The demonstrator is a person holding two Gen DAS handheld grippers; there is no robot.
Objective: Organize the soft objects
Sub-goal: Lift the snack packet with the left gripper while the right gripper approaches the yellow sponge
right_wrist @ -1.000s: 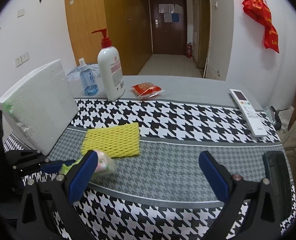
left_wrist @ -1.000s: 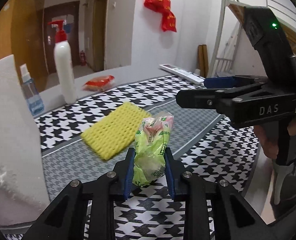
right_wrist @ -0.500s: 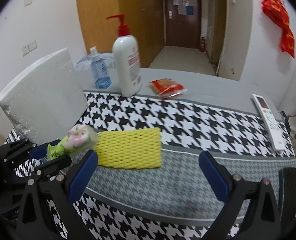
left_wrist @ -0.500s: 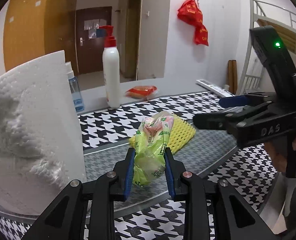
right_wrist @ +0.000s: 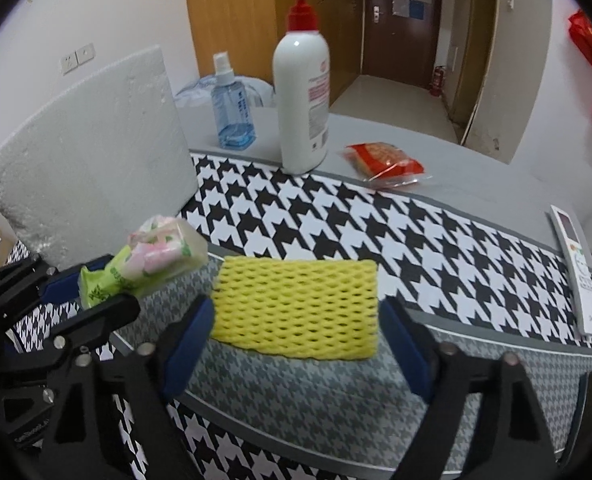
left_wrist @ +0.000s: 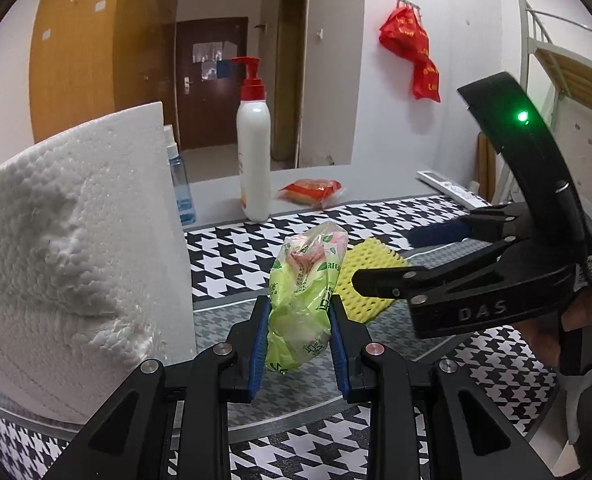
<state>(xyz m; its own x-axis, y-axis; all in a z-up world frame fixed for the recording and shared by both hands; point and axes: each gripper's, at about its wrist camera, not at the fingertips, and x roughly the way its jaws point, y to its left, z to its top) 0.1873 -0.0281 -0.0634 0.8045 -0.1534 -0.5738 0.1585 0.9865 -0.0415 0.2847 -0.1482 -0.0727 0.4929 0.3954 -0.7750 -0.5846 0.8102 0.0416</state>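
Observation:
My left gripper (left_wrist: 298,340) is shut on a green plastic bag of soft pink and white items (left_wrist: 302,292) and holds it above the table, next to a white foam block (left_wrist: 67,256). The bag also shows in the right wrist view (right_wrist: 151,260), with the left gripper (right_wrist: 95,296) around it. A yellow foam net pad (right_wrist: 296,308) lies flat on the grey band of the cloth; it also shows in the left wrist view (left_wrist: 370,276). My right gripper (right_wrist: 296,336) is open, its fingers on either side of the pad's near edge; it appears in the left wrist view (left_wrist: 416,256).
A white pump bottle (right_wrist: 302,100), a blue spray bottle (right_wrist: 231,108) and a red snack packet (right_wrist: 384,160) stand at the back. A white remote (right_wrist: 578,272) lies at the right edge. The foam block (right_wrist: 91,152) stands at the left on the houndstooth cloth (right_wrist: 336,220).
My left gripper has swung left with the bag, closer to the foam block. My right gripper has moved forward and down until its open fingers flank the yellow pad.

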